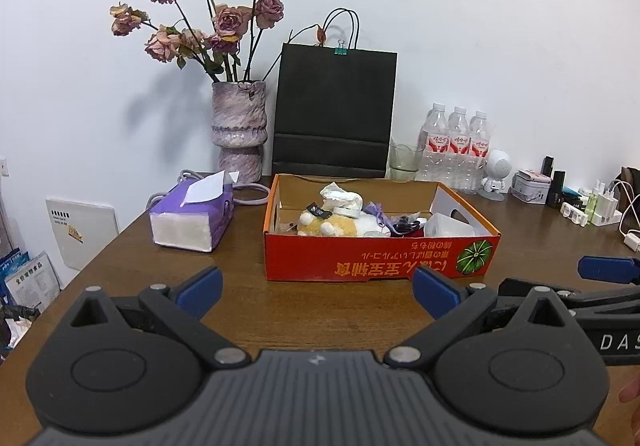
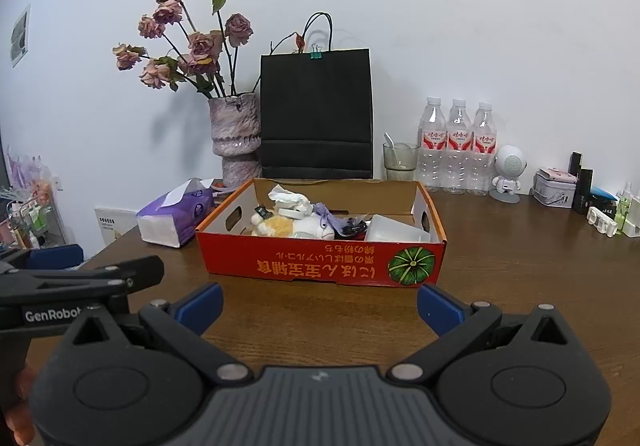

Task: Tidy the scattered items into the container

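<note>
A: The red box (image 1: 380, 258) is sitting mid-surface, holding a plush toy (image 1: 332, 224), crumpled tissue (image 1: 340, 196) and a white tub (image 1: 448, 226); tidying is looking finished.

B: Both the left gripper (image 1: 318, 292) and right gripper (image 2: 320, 304) are hovering before it, jaws gaping wide, gripping nothing. Behind it, three water bottles (image 2: 458, 146) are standing beside one glass (image 2: 400, 162).

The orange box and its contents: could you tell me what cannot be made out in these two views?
- Orange box floor: in both views, hidden by its front wall and the piled items.
- Dark item beside the plush toy: too small to identify in either view.
- White container: lower part hidden by the front wall.
</note>
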Available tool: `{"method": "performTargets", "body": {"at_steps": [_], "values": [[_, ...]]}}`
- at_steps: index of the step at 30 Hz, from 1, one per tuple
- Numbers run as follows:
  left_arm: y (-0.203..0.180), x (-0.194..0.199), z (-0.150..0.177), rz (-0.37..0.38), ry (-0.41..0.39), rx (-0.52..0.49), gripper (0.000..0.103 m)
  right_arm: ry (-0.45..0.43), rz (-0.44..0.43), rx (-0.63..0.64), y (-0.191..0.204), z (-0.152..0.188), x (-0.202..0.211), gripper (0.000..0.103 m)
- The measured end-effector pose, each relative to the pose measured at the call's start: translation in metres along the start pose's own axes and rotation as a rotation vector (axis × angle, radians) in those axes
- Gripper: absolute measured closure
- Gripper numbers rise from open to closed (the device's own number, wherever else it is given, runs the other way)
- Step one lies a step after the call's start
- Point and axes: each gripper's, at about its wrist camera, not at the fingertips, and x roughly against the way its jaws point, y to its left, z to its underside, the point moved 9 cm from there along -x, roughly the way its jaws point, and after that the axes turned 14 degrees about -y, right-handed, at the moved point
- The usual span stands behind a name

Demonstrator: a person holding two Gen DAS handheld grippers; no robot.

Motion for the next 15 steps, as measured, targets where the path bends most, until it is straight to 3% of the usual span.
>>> {"method": "performTargets", "body": {"at_steps": [15], "values": [[0.0020, 0.0023, 0.0013, -0.010, 0.001, -0.002, 0.000, 0.002, -0.001, -0.003, 0.0011, 0.0010, 0.0013, 0.000]]}}
